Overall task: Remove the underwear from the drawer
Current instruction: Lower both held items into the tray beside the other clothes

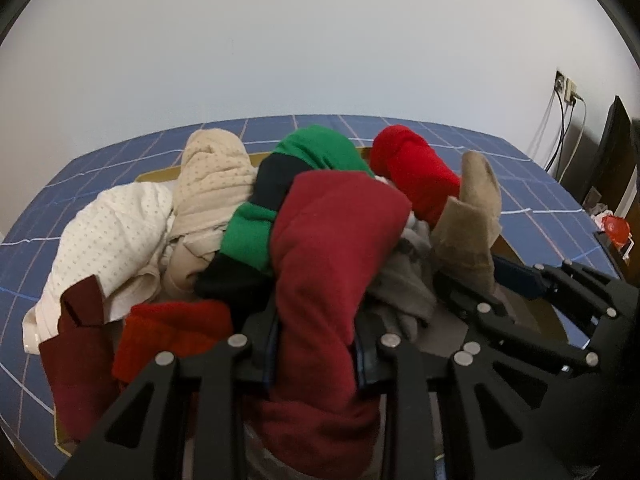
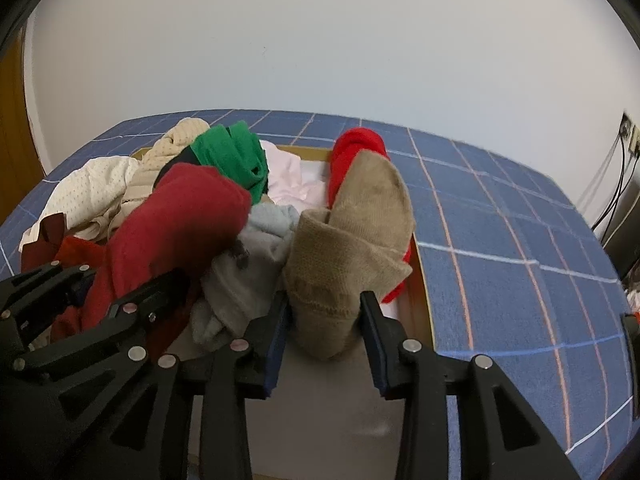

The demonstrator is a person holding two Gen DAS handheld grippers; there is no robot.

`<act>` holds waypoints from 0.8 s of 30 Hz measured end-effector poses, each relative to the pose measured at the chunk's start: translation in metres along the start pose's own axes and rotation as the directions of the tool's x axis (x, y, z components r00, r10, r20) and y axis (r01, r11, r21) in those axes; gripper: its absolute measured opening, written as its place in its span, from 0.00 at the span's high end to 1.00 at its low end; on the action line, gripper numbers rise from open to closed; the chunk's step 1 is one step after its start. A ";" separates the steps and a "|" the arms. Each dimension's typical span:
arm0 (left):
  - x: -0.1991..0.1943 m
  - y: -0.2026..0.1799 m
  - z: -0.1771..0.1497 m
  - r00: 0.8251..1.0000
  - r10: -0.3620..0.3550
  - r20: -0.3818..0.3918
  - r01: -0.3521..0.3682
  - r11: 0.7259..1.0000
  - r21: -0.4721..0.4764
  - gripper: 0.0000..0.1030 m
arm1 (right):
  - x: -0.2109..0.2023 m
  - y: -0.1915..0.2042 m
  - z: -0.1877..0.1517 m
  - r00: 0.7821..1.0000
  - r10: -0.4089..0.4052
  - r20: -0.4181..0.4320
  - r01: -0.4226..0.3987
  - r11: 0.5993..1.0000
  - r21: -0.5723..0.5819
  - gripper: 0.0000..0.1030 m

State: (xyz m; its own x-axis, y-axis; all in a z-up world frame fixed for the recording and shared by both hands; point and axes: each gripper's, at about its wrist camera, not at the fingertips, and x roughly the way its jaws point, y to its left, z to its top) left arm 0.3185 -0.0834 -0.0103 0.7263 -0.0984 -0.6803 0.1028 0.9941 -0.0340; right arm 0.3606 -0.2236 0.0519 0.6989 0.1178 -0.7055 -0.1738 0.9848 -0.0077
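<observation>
A brown-rimmed drawer (image 2: 422, 280) sits on a blue checked cloth, heaped with clothes. My left gripper (image 1: 318, 340) is shut on a dark red garment (image 1: 332, 248) that arches up from between its fingers. It also shows at the left of the right wrist view, left gripper (image 2: 116, 280). My right gripper (image 2: 324, 320) is shut on an upright tan sock (image 2: 356, 232), with both pads against its lower end. In the left wrist view the right gripper (image 1: 488, 284) sits at the right under the tan sock (image 1: 468, 236). A grey garment (image 2: 248, 272) lies between the two.
Also in the pile are a green and black piece (image 1: 256, 232), a bright red roll (image 1: 416, 176), a cream dotted cloth (image 1: 112, 240), a beige one (image 1: 212, 172) and a pink one (image 2: 288, 176). The blue checked cloth (image 2: 500, 220) spreads all around. Wall sockets with cables (image 1: 566, 88) are at the far right.
</observation>
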 end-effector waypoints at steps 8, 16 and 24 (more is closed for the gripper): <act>0.000 -0.001 -0.008 1.000 0.003 0.028 -0.002 1.000 -0.020 0.62 | 0.003 -0.012 -0.006 0.999 0.033 -0.023 -0.032 0.998 0.055 0.56; 0.001 0.008 -0.012 1.000 -0.021 0.022 0.022 0.998 -0.055 0.59 | 0.000 -0.012 -0.011 1.000 0.019 -0.014 -0.019 0.999 0.041 0.56; 0.001 0.011 -0.011 0.999 -0.033 0.030 0.035 0.997 -0.068 0.57 | -0.007 -0.012 -0.014 0.999 0.031 0.009 -0.031 0.998 0.045 0.56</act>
State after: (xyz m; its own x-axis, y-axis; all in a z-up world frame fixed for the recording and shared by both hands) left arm 0.3134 -0.0719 -0.0195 0.7428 -0.1325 -0.6562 0.0816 0.9908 -0.1077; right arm 0.3482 -0.2379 0.0471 0.6994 0.1494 -0.6989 -0.1638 0.9854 0.0466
